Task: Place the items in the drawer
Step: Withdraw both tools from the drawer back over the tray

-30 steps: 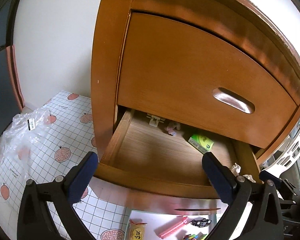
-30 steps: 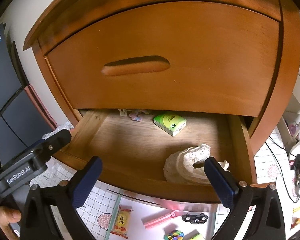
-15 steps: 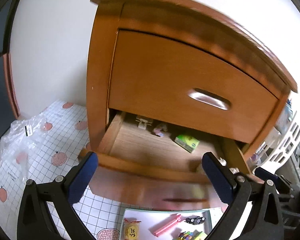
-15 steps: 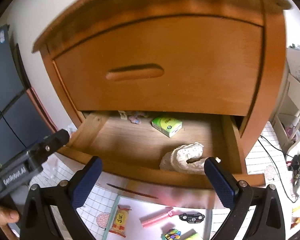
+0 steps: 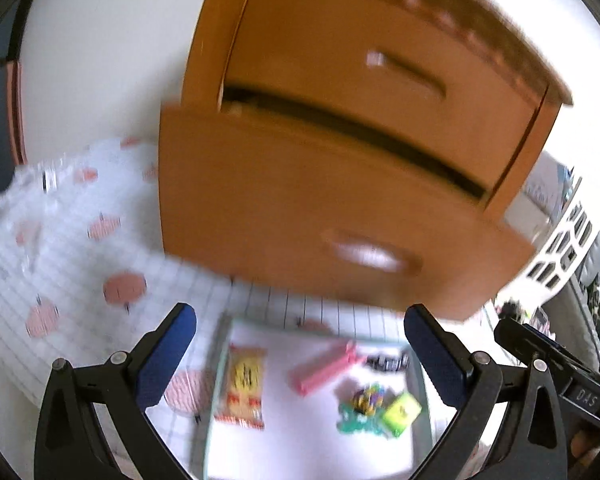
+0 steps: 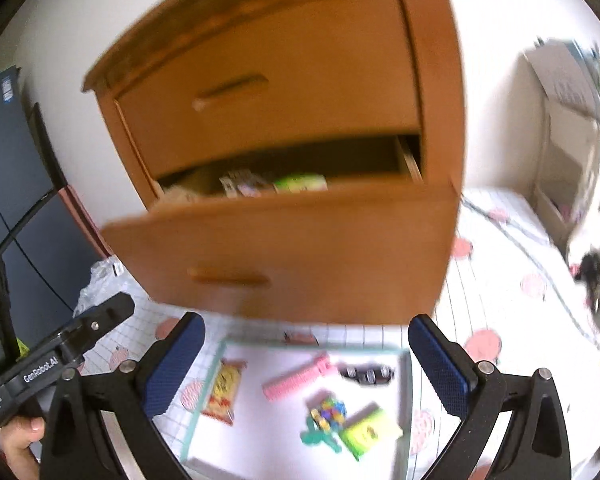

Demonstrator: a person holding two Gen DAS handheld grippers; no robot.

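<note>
The wooden nightstand's lower drawer (image 6: 300, 248) (image 5: 300, 220) stands pulled out; a green box (image 6: 300, 182) shows inside in the right wrist view. On the floor below lies a white tray (image 6: 256, 436) (image 5: 300, 440) holding a yellow snack packet (image 6: 222, 392) (image 5: 242, 388), a pink comb (image 6: 300, 376) (image 5: 326, 366), a small black toy car (image 6: 366, 374), a colourful toy (image 6: 326, 414) and a yellow-green box (image 6: 368, 432) (image 5: 400, 412). My left gripper (image 5: 300, 356) and right gripper (image 6: 306, 364) both hang open above the tray, holding nothing. Both views are blurred.
A white mat with red fruit prints (image 5: 80, 240) (image 6: 512, 280) covers the floor. A crumpled clear plastic bag (image 6: 100, 284) lies left of the nightstand. A dark cabinet (image 6: 8, 200) stands at left, white shelving (image 5: 568, 236) at right. A person's hand (image 6: 20, 440) holds the left gripper's handle.
Both grippers have pulled back from the drawer and tilted downward, so the drawer front and the floor tray fill the views. Both stay open and empty.
</note>
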